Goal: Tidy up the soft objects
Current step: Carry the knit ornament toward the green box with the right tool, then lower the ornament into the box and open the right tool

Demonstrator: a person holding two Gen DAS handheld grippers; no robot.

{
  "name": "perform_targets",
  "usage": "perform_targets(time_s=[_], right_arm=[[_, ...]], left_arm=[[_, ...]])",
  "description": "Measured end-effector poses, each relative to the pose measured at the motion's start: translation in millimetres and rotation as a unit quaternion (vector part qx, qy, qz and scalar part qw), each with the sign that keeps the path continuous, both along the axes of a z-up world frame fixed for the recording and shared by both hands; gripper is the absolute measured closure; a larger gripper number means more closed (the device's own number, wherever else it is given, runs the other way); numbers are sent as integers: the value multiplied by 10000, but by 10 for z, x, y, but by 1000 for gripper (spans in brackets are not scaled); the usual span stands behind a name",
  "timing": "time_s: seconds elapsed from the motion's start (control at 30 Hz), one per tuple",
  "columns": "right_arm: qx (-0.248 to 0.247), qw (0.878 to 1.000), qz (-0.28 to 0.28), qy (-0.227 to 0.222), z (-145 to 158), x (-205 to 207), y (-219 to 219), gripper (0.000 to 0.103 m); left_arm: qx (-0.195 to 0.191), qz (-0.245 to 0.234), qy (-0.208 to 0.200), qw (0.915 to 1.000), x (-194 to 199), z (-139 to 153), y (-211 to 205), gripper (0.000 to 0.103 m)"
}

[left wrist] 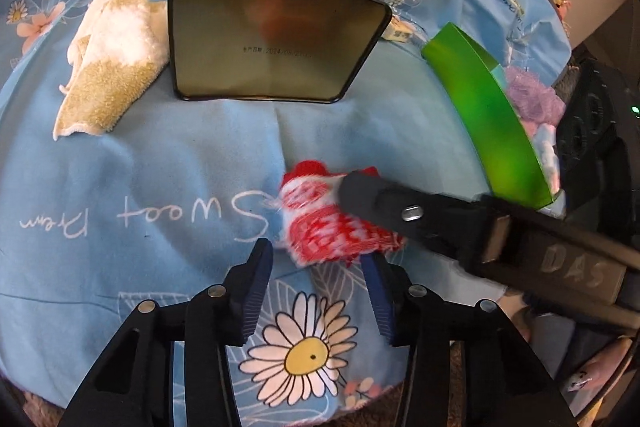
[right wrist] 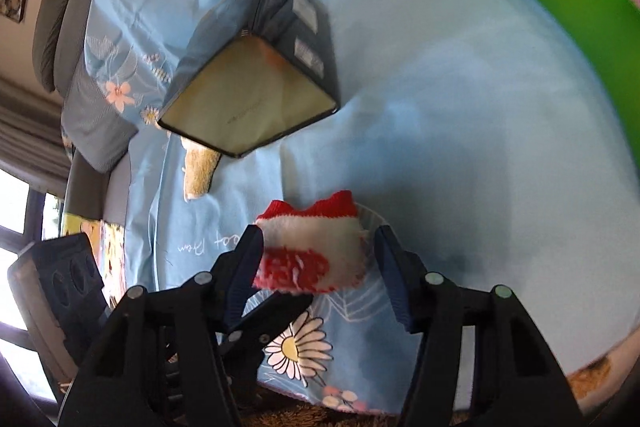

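The sock (left wrist: pixel 332 215), knitted in red and white, lies bunched on the blue sheet (left wrist: pixel 120 155), just in front of the dark tin (left wrist: pixel 272 39) and to the left of the green box (left wrist: pixel 484 103). In the left wrist view the left gripper (left wrist: pixel 318 263) has its jaws spread on either side of the sock's near edge; the right pad (left wrist: pixel 378 291) sits close under the fabric, and the left pad (left wrist: pixel 256 287) stands apart from it, so no firm clamp is visible. The right gripper (right wrist: pixel 318 247) reaches in from the right, one black finger lying across the sock's right side. In the right wrist view the sock (right wrist: pixel 312 247) sits between the right gripper's jaws: the left pad (right wrist: pixel 248 259) touches the fabric, while a gap shows beside the right pad (right wrist: pixel 390 259); whether it grips cannot be told. A beige and white towel (left wrist: pixel 108 59) lies left of the tin, touching its side. Soft purple and pale items (left wrist: pixel 536 107) fill the green box.
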State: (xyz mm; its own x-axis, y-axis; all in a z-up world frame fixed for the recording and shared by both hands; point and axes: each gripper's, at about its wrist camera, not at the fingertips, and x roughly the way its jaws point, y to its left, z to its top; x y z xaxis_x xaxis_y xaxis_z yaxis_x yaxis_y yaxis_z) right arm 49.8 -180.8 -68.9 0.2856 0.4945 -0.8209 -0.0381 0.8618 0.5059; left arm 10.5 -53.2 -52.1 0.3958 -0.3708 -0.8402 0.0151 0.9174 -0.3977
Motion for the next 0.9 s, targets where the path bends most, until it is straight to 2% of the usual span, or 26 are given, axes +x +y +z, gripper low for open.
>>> perform_targets(time_s=[0.03, 0.1, 0.2, 0.3, 0.4, 0.67, 0.83, 0.9], right_arm=[[60, 10000, 39, 42, -41, 18, 14, 50], [281, 9995, 97, 68, -98, 41, 33, 54], [337, 9994, 124, 4, -70, 48, 30, 57], [425, 9989, 80, -199, 70, 16, -21, 58], [522, 9968, -92, -606, 345, -12, -155, 58], [572, 9809, -696, -1726, 1093, -28, -657, 57], [536, 9688, -1211, -2094, 1283, -25, -1089, 57], [520, 9638, -1444, -2178, 1306, -6, -1303, 56]], left_arm=[[-17, -6, -26, 10000, 5, 4, -5, 64], [-15, -12, -84, 10000, 14, 33, -7, 64], [63, -40, -144, 9999, 26, 85, -26, 65], [97, -124, -413, 9990, 26, 259, -86, 65], [192, -272, -775, 9964, 52, 545, -215, 65], [110, -843, -1697, 9818, 321, 1239, -742, 65], [203, -1319, -2062, 9694, 539, 1415, -1225, 64], [185, -1481, -2034, 9677, 628, 1403, -1368, 65]])
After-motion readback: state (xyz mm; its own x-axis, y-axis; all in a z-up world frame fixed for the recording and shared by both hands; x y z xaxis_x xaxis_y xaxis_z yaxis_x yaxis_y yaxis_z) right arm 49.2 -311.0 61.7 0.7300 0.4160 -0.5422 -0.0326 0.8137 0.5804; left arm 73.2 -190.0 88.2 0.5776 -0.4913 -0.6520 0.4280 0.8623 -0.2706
